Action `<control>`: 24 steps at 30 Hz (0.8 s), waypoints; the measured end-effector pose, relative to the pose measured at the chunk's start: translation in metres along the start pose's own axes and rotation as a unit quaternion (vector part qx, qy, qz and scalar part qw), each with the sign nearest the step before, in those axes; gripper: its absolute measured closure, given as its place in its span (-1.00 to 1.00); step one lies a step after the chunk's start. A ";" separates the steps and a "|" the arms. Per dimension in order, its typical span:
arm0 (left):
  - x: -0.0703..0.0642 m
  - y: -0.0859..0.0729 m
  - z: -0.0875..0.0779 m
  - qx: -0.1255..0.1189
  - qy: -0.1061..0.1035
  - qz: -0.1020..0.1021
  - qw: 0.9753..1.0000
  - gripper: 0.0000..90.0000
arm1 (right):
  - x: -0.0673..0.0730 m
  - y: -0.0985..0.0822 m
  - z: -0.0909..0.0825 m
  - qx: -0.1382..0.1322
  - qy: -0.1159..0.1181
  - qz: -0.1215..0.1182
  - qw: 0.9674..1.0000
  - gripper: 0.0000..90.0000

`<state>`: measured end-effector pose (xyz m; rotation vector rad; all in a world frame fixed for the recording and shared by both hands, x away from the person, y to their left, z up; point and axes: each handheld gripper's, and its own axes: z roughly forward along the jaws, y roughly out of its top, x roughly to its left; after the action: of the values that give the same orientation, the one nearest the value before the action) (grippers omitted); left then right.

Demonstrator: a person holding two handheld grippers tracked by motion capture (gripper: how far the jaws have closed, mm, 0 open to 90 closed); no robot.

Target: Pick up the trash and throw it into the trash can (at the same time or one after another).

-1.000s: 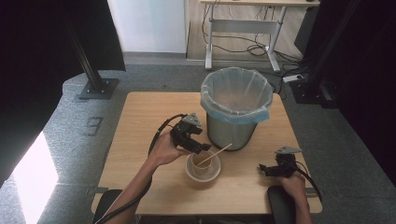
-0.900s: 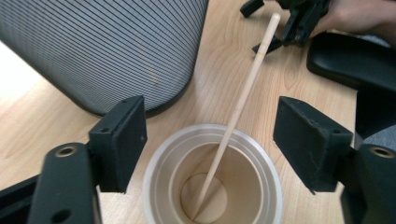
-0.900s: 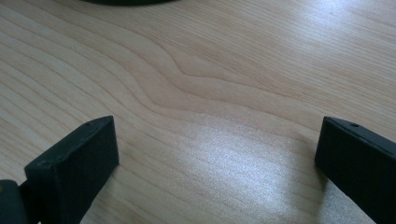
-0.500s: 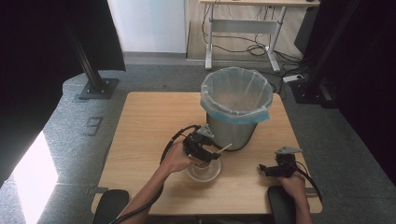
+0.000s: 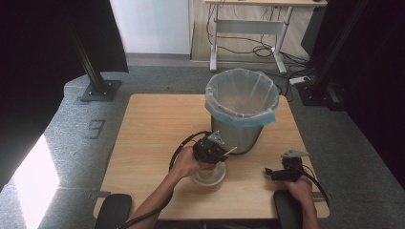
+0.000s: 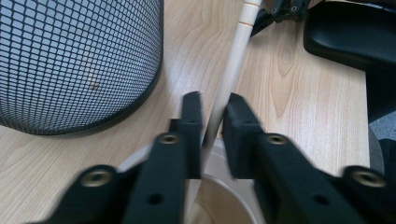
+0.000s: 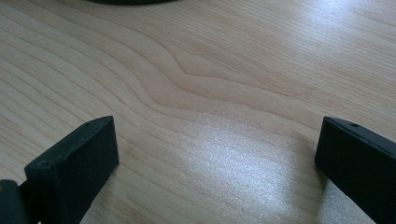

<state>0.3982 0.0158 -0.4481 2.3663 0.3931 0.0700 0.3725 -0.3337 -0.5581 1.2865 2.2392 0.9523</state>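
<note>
Since the earlier frames the left gripper (image 5: pixel 210 149) has come down from beside the bin (image 5: pixel 241 109) to sit right over the bowl (image 5: pixel 208 174), and its jaws have just been closing around the chopstick (image 6: pixel 229 74). In the left gripper view the two black jaws now stand narrow with the pale stick running up between them; the pads look to be touching or all but touching it, so I take this as a grip on the chopstick, freshly made. The stick's lower end sits in the bowl, and its upper end slants out toward the far edge of the table (image 5: pixel 153 124), past the foot of the mesh bin. The bowl stands just in front of the bin, near the table's front edge.

The right gripper (image 5: pixel 282 172) rests at the table's right front corner, well apart from the bowl. In its own view its jaws stand wide apart over bare wood, holding nothing.

The step in hand looks like picking the chopstick out of the bowl. The next move, as I judge it, calls for a firm hold before lifting, then raising the stick clear of the bowl's rim without tipping the light bowl, and carrying it up over the lined bin. A thin round stick may swivel or slip between the pads.
</note>
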 end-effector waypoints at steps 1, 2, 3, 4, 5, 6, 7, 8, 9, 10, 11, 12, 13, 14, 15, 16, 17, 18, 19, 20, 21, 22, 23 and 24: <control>0.000 0.000 -0.001 -0.003 0.000 -0.001 1.000 0.87 | 0.000 0.000 0.000 0.000 0.000 0.000 1.000 -1.00; 0.001 0.000 -0.002 -0.005 -0.001 -0.005 1.000 0.89 | 0.000 0.000 0.000 0.000 0.000 0.000 1.000 -1.00; 0.001 0.000 -0.003 -0.008 -0.004 -0.008 1.000 0.90 | 0.000 0.000 0.000 0.000 0.000 0.000 1.000 -1.00; 0.002 0.000 -0.005 -0.010 -0.004 -0.009 1.000 0.90 | 0.000 0.000 0.000 0.000 0.000 0.000 1.000 -1.00; 0.002 0.001 -0.006 -0.013 -0.005 -0.010 1.000 0.90 | 0.000 0.000 0.000 0.000 0.000 0.000 1.000 -1.00; 0.002 0.001 -0.008 -0.015 -0.006 -0.011 1.000 0.90 | 0.000 0.000 0.000 0.000 0.000 0.000 1.000 -1.00; 0.003 0.002 -0.011 -0.020 -0.006 -0.014 1.000 0.90 | 0.000 0.000 0.000 0.000 0.000 0.000 1.000 -1.00; 0.003 0.002 -0.014 -0.024 -0.005 -0.015 1.000 0.90 | 0.000 0.000 0.000 0.000 0.000 0.000 1.000 -1.00; 0.003 0.003 -0.017 -0.026 -0.003 -0.015 1.000 0.90 | 0.000 0.000 0.000 0.000 0.000 0.000 1.000 -1.00; 0.003 0.003 -0.020 -0.028 -0.002 -0.014 1.000 0.90 | 0.000 0.000 0.000 0.000 0.000 0.000 1.000 -1.00; 0.003 0.004 -0.024 -0.031 0.001 -0.013 0.999 0.90 | 0.000 0.000 0.000 0.000 0.000 0.000 1.000 -1.00; 0.003 0.005 -0.027 -0.034 0.001 -0.014 0.999 0.90 | 0.000 0.000 0.000 0.000 0.000 0.000 1.000 -1.00; 0.003 0.005 -0.030 -0.036 0.002 -0.012 0.999 0.90 | 0.000 0.000 0.000 0.000 0.000 0.000 1.000 -1.00; 0.003 0.005 -0.032 -0.037 0.003 -0.010 0.999 0.90 | 0.000 0.000 0.000 0.000 -0.001 0.000 1.000 -1.00; 0.002 0.006 -0.036 -0.038 0.007 -0.006 0.999 0.90 | 0.000 0.000 0.000 0.000 0.000 0.000 1.000 -1.00; 0.002 0.007 -0.039 -0.038 0.010 -0.004 0.999 0.90 | 0.000 0.000 0.000 0.000 0.000 0.000 1.000 -1.00; 0.001 0.008 -0.041 -0.040 0.012 -0.002 0.999 0.90 | 0.000 0.000 0.000 0.000 0.000 0.000 1.000 -1.00; 0.000 0.008 -0.044 -0.041 0.013 0.000 0.999 0.90 | 0.000 0.000 0.000 0.000 0.000 0.000 1.000 -1.00; -0.001 0.009 -0.046 -0.042 0.013 0.000 0.999 0.90 | 0.000 0.000 0.000 0.000 0.000 0.000 1.000 -1.00; -0.001 0.010 -0.048 -0.042 0.014 0.003 0.999 0.90 | 0.000 0.000 0.000 0.000 0.000 0.000 1.000 -1.00; -0.002 0.012 -0.050 -0.044 0.014 0.005 0.999 0.90 | 0.000 0.000 0.000 0.000 0.000 0.000 1.000 -1.00; -0.003 0.013 -0.052 -0.045 0.015 0.005 0.999 0.90 | 0.000 0.000 0.000 0.000 0.000 0.000 1.000 -1.00; -0.004 0.015 -0.055 -0.045 0.017 0.008 0.999 0.90 | 0.000 0.000 0.000 0.000 0.000 0.000 1.000 -1.00; -0.005 0.016 -0.057 -0.046 0.018 0.009 0.999 0.90 | 0.000 0.000 0.000 0.000 0.000 0.000 1.000 -1.00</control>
<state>0.3888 0.0410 -0.3953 2.2798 0.3768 0.1361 0.3725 -0.3336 -0.5581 1.2863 2.2390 0.9522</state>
